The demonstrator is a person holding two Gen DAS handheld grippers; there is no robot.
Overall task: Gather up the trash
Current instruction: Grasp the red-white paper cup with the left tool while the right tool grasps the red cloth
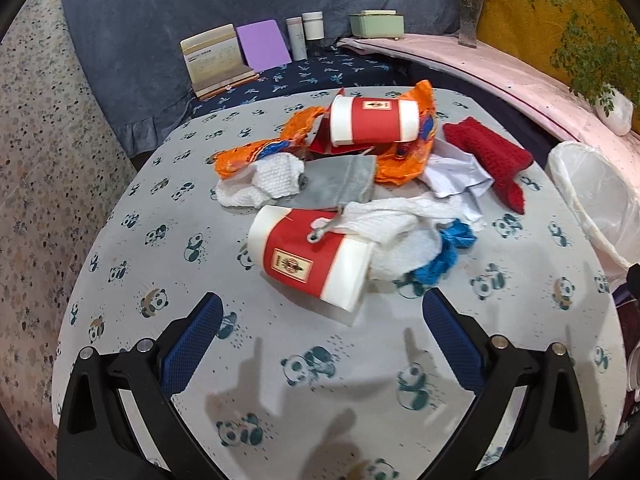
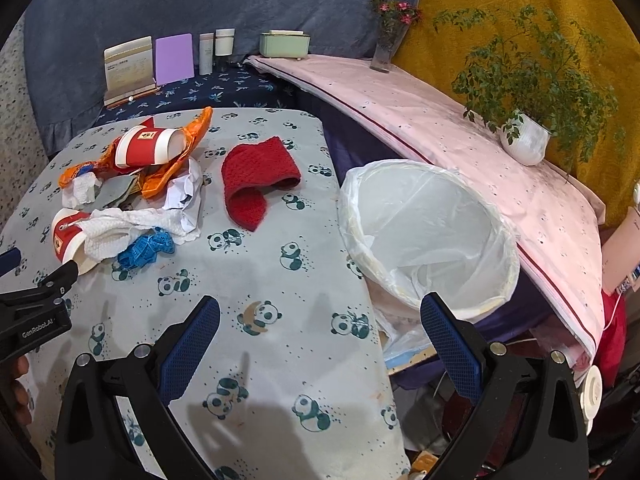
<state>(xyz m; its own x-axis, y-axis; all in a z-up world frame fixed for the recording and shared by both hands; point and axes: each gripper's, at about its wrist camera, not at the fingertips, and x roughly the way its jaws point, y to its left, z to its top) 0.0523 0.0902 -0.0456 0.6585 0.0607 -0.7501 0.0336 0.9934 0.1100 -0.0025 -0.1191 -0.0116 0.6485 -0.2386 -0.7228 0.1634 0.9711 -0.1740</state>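
- Panda-print cloth point(image 1: 304, 364) covers the table, and the litter sits in one heap toward its far left, with a lined waste bin point(image 2: 430, 236) standing off the table's right edge.
- Nearest, the left gripper point(image 1: 322, 332) hangs over bare cloth with its blue pads spread wide and nothing between them; the right gripper point(image 2: 320, 334) is likewise spread and empty, straddling the table's right edge near the bin.
- Just beyond the left gripper lies a red-and-white paper cup point(image 1: 310, 256) on its side, mouth toward the gripper. A white paper towel point(image 1: 390, 232) and a grey cord drape over it, so lifting the cup would likely drag those along and drop them short of the bin.
- Squeezing the thin cup hard could crush it or squirt it sideways.
- A blue crumpled scrap point(image 1: 450, 250) touches the towel's right side and may roll off if the towel shifts.
- Farther on, a grey pouch point(image 1: 334, 184), an orange wrapper point(image 1: 404, 160) and a second cup point(image 1: 374, 120) overlap; that cup rests on the wrapper and could roll.
- A red knitted cloth point(image 2: 256, 178) lies apart to the right; it looks like a keeper and could be binned by mistake.
- Bin liner looks loose at the rim, so a clumsy drop may catch it.
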